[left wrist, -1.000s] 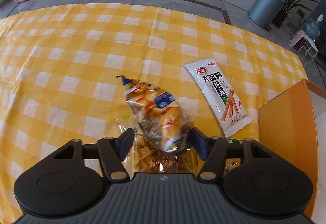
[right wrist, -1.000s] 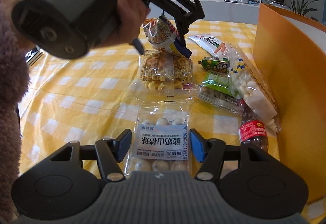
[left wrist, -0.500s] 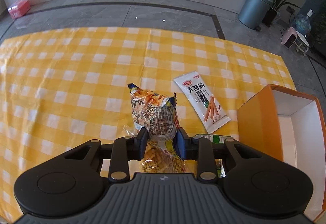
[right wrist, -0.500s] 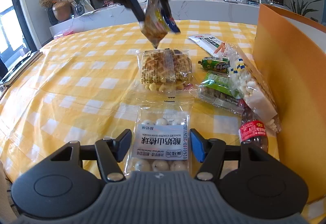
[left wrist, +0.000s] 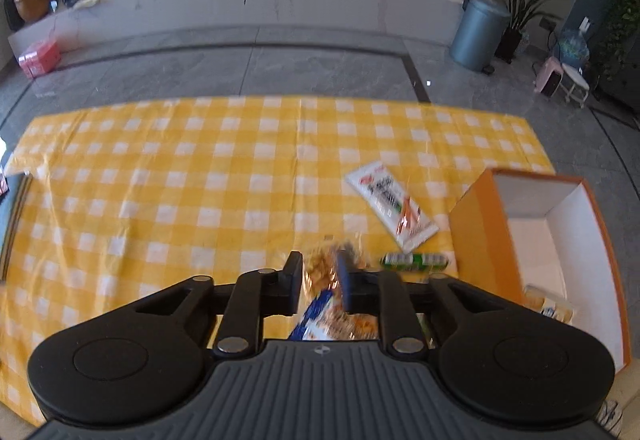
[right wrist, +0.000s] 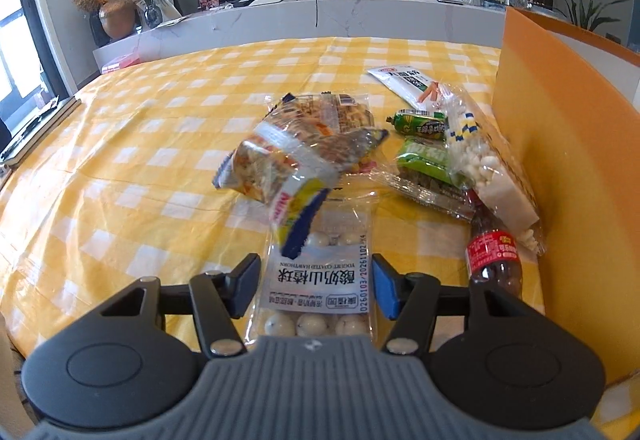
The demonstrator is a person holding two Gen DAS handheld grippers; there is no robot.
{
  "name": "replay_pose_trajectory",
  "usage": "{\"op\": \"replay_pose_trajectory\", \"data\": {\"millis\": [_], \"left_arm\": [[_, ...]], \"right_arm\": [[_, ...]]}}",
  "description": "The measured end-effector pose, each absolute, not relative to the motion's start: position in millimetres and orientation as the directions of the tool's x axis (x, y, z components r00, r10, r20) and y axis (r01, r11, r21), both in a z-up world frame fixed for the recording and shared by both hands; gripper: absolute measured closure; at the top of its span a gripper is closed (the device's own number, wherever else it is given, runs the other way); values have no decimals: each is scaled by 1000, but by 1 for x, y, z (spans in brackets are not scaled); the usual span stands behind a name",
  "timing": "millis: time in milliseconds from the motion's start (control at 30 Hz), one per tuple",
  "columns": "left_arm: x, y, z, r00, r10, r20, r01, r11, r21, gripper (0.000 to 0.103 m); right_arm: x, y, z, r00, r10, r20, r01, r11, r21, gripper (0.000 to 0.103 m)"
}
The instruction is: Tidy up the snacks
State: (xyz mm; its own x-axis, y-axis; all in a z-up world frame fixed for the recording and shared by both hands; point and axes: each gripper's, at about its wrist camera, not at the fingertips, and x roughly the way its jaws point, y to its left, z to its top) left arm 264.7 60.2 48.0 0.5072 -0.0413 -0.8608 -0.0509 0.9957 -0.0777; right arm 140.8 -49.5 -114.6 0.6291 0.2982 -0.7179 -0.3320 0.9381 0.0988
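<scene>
Snack packet (left wrist: 328, 288), crinkly and printed in orange, blue and white, is pinched between the narrow-set fingers of the left gripper (left wrist: 319, 282), high above the yellow checked tablecloth (left wrist: 180, 191); its image is blurred. In the right wrist view the same packet (right wrist: 288, 167) appears tilted in mid-air above the other snacks, with nothing visibly touching it there.

The right gripper (right wrist: 314, 288) is spread wide, its fingers either side of a clear pack of white yogurt-coated hawthorn balls (right wrist: 320, 280) lying flat on the cloth; whether they touch it is unclear. Just right of that pack lies a small cola bottle (right wrist: 494, 260) on its side, against the orange box (right wrist: 560, 179). Beyond are a long bag of white candies (right wrist: 488, 159), a green wrapped bar (right wrist: 428, 159), a green sausage stick (right wrist: 420, 123) and a waffle pack (right wrist: 344, 111). Farthest lies a white pouch of spicy strips (left wrist: 390, 203), near the box's open white interior (left wrist: 536, 240).
</scene>
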Motion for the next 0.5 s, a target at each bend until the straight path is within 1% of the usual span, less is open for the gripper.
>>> {"op": "replay_pose_trajectory", "data": {"millis": [33,67,133,200,333,400,500], "left_arm": [[265,61,39,486,-46,-873,-41,996,-76,54],[263,62,30,472,-50,-880,-37,996,-76,49],[261,62,14,447,-54,-893,-29,997,-74,32],[256,62,-2,419,-61,-906,-35,996,-83,29],[249,62,-32,368,-106,-924,-91,985,-149,28],[250,66,-44,349,-145,-926,-172,961,-215,28],[257,72,-60,298,-198,-934,-321,900,-294,25]], "right_arm": [[141,-50,-115,629,298,-718,-331,938,100,45],[141,-50,-114,628,296,-719,-330,939,98,45],[140,-50,-114,627,295,-721,-330,939,97,45],[139,-52,-114,623,295,-724,-329,939,99,45],[139,-54,-114,619,298,-726,-327,939,107,45],[139,-52,-114,621,294,-727,-329,939,99,45],[139,-52,-114,622,294,-726,-330,939,97,44]]}}
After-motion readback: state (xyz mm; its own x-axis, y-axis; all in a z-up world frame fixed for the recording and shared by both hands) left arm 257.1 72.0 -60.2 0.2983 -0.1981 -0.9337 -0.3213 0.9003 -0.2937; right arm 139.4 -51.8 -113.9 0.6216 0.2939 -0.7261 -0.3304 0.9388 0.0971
